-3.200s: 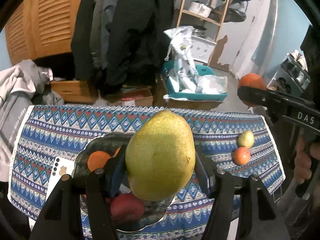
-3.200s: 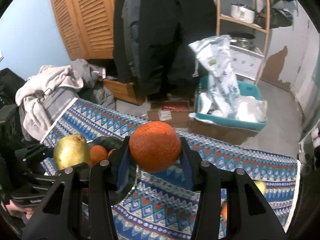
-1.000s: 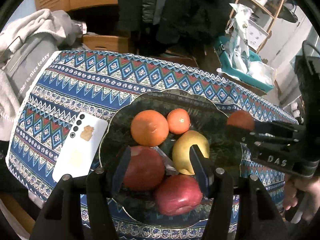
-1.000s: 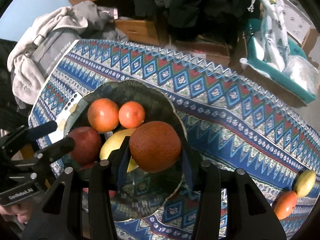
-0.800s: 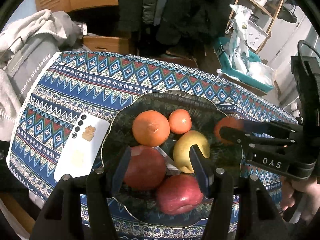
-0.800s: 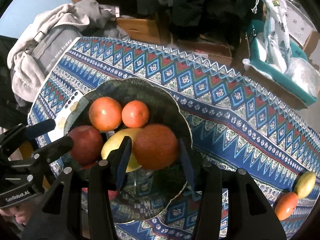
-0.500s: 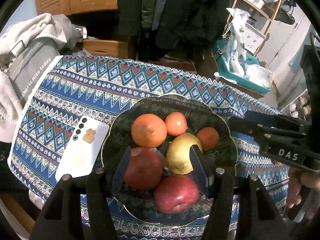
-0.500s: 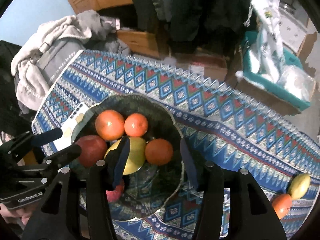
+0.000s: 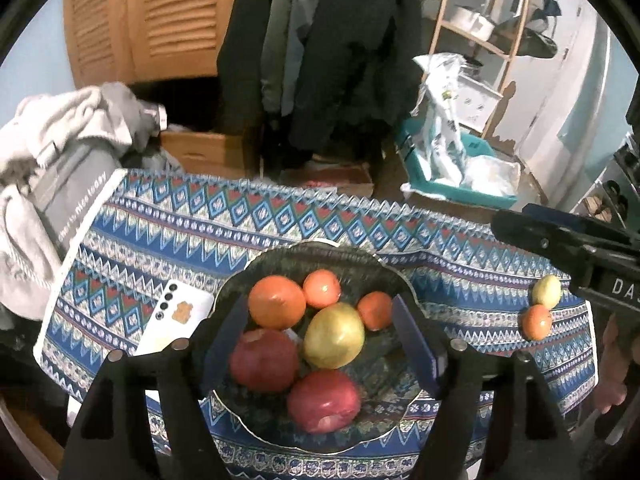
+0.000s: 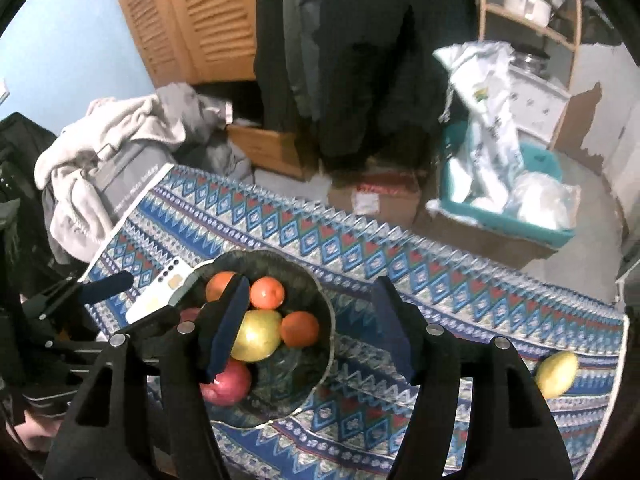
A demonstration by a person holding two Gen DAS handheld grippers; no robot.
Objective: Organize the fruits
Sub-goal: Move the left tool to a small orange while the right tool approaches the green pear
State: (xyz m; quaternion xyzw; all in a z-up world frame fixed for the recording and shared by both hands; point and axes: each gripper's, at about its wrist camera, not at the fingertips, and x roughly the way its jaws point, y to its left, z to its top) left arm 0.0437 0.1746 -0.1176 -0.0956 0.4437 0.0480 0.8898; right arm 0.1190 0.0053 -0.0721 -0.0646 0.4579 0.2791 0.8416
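Six fruits are being kept in the dark scalloped glass bowl (image 9: 256, 276), below the left gripper (image 9: 320, 340) and the right gripper (image 10: 306, 322). Both have just been opening, with nothing gripped. Right of them, a small yellow-green fruit (image 9: 547, 291) and a small orange-red fruit (image 9: 537, 321) are being left on the patterned blue tablecloth (image 9: 160, 240); the latter is being hidden in the right view.

A lived-in room of a home. Dark coats (image 9: 340, 52) hang before louvred wooden doors (image 9: 160, 16); a laundry heap (image 10: 116, 160) lies off the table's left edge; a wooden shelf (image 9: 480, 28) holds pots; a patterned tablecloth (image 9: 280, 224) carries a fruit bowl (image 9: 360, 264).
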